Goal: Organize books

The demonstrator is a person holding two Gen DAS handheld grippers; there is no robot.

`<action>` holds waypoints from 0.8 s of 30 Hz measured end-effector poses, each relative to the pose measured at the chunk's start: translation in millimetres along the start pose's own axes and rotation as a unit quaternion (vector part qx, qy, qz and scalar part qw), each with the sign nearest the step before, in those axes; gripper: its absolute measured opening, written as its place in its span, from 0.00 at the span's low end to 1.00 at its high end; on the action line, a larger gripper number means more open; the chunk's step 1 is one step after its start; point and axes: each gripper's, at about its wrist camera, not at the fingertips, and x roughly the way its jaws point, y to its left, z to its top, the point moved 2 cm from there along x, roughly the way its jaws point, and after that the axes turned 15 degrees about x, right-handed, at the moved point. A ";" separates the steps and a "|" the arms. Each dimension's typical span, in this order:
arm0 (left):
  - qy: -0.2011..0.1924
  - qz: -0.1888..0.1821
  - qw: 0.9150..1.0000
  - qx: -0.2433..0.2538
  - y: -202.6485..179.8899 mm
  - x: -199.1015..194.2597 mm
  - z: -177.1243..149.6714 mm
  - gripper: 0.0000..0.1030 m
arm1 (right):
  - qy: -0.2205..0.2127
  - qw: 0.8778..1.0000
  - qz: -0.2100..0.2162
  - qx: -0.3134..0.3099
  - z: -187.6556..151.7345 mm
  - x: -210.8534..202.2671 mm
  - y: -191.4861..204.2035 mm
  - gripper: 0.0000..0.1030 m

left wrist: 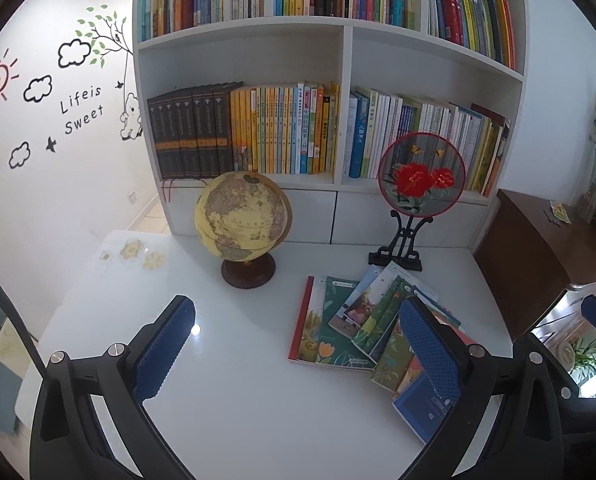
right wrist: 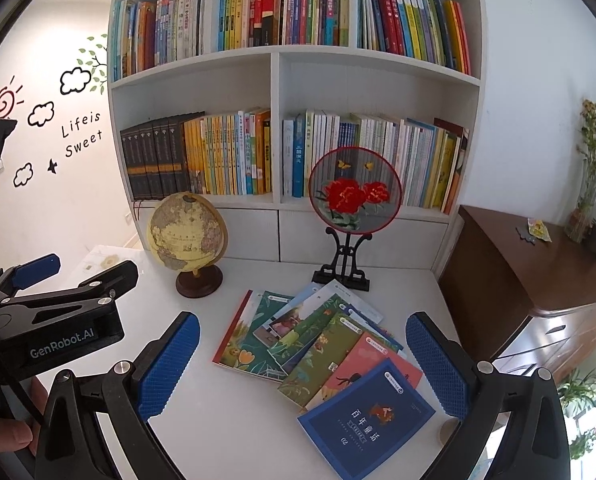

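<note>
Several thin picture books lie fanned out in a loose, overlapping pile on the white table. In the right wrist view a dark blue book tops the near end of the pile, over a pink one and several green ones. My left gripper hovers open over the table, its right finger in front of the pile's near end. My right gripper is open above the pile with nothing between its pads. The left gripper also shows at the left of the right wrist view.
A white bookshelf packed with upright books stands behind the table. A globe and a round embroidered fan on a black stand sit at the table's back. A brown cabinet adjoins on the right. A hand holds the left gripper.
</note>
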 end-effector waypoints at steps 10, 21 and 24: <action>0.003 -0.004 1.000 -0.005 2.9 -2.4 -3.9 0.99 | 0.011 1.000 0.000 -0.001 -1.4 1.5 3.7 1.00; 0.003 0.001 1.000 -0.006 5.2 -5.3 -7.8 0.99 | 0.017 1.000 0.001 -0.005 -3.8 0.6 7.0 1.00; 0.001 -0.001 1.000 -0.006 4.9 -6.1 -8.8 0.99 | 0.019 1.000 0.002 -0.004 -4.3 0.6 7.6 1.00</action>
